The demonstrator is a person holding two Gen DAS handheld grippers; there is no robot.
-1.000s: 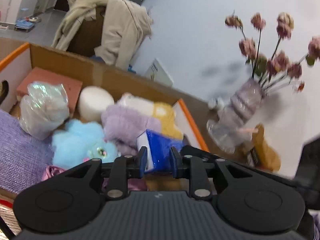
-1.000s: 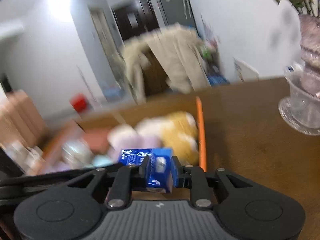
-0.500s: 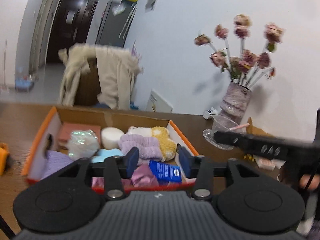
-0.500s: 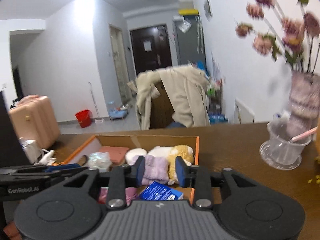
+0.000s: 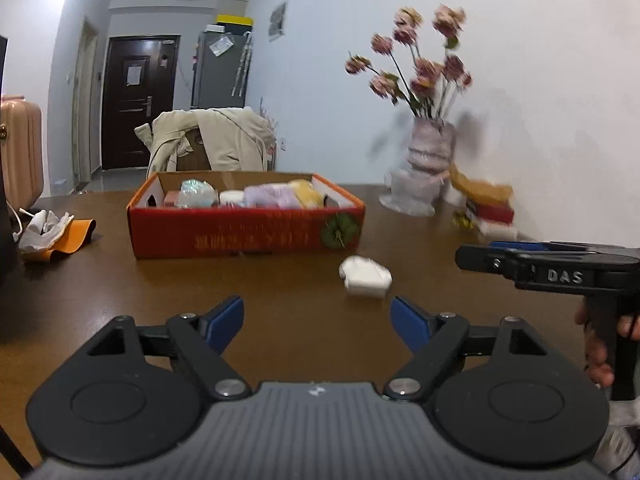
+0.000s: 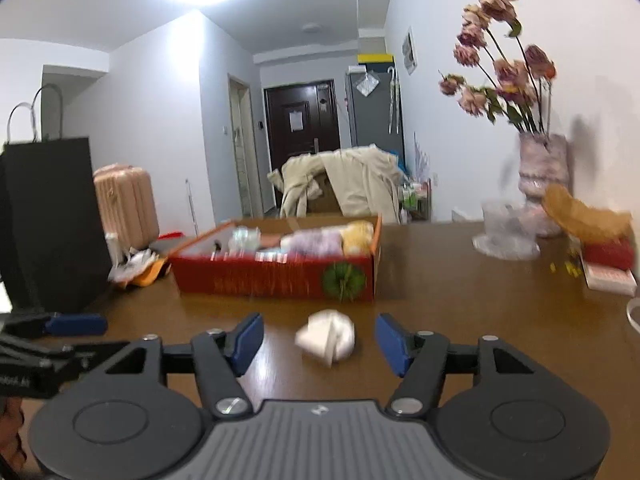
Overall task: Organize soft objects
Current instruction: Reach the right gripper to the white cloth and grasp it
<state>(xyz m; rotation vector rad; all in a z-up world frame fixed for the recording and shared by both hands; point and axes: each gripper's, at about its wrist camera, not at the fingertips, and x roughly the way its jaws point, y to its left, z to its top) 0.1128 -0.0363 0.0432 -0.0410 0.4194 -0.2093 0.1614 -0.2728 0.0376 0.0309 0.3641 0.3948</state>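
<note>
Both handheld tongs are hanging low over the brown wooden table (image 5: 100, 280), the left gripper (image 5: 318, 322) standing spread wide with nothing between its blue pads, its jaws having just been opening. The right gripper (image 6: 318, 340) is likewise standing apart and empty after opening, and it is lining up on a small white crumpled soft bundle (image 6: 326, 336) lying on the bare tabletop just beyond its fingertips. From the left wrist view the same bundle (image 5: 365, 276) is sitting ahead and off to the right, so the right hand looks the nearer. Its long axis seems to run across the jaws, though blur makes that uncertain. Behind it, the red cardboard box (image 6: 276, 276) is already holding plush toys (image 6: 316, 240).
</note>
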